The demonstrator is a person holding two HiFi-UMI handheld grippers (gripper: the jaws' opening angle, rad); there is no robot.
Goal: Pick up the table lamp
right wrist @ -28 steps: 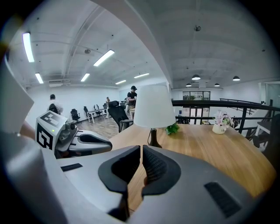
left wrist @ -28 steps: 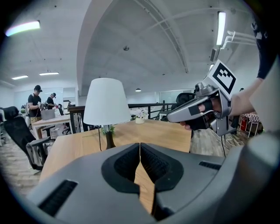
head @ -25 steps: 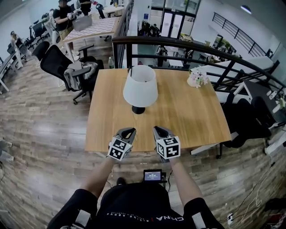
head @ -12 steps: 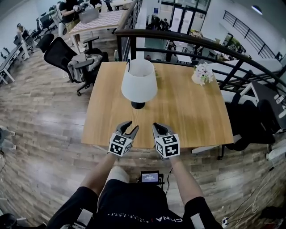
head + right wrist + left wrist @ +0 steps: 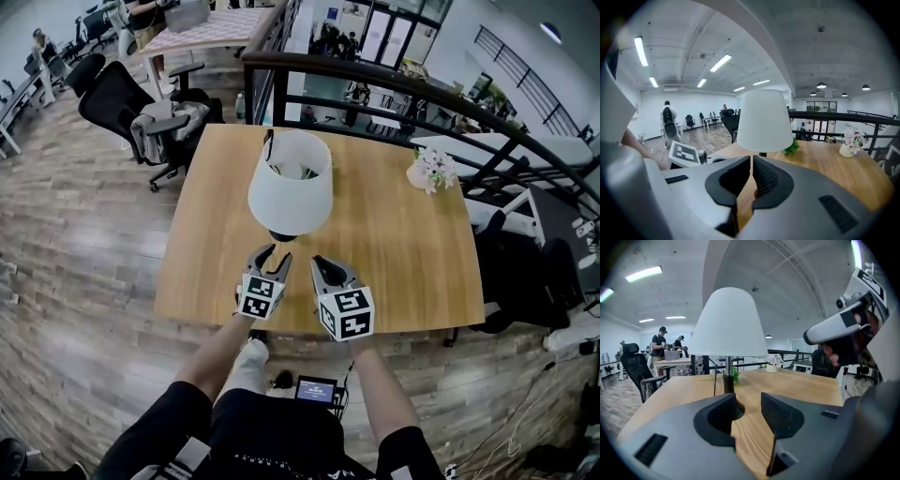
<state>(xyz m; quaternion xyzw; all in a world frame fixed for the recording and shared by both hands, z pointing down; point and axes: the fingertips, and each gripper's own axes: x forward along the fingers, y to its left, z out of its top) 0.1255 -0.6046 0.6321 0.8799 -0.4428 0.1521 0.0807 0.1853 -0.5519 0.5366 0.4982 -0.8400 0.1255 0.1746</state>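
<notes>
While upright on its dark round base, keeps its long axis vertical: table lamp (image 5: 289, 192), white shade flaring downward, open top facing the ceiling, thin black cord (image 5: 714, 378) hanging beside the stem. Stands on the wooden bench (image 5: 403, 253) roughly midway between near and far edges, a little left of centre.

Left tool (image 5: 273, 255) over the near part of the bench, aimed at the lamp base, close to it but apart. Has just been opening its jaws. Spread now, with only bare bench between them and the lamp base showing just beyond the left jaw. Grips nothing.

Right tool (image 5: 319, 262) alongside, by the near edge, also aimed at the lamp. Jaws pressed together, nothing pinched, nothing touched.

Near the far right corner, small pale pot (image 5: 429, 173) holding white and pink flowers.
</notes>
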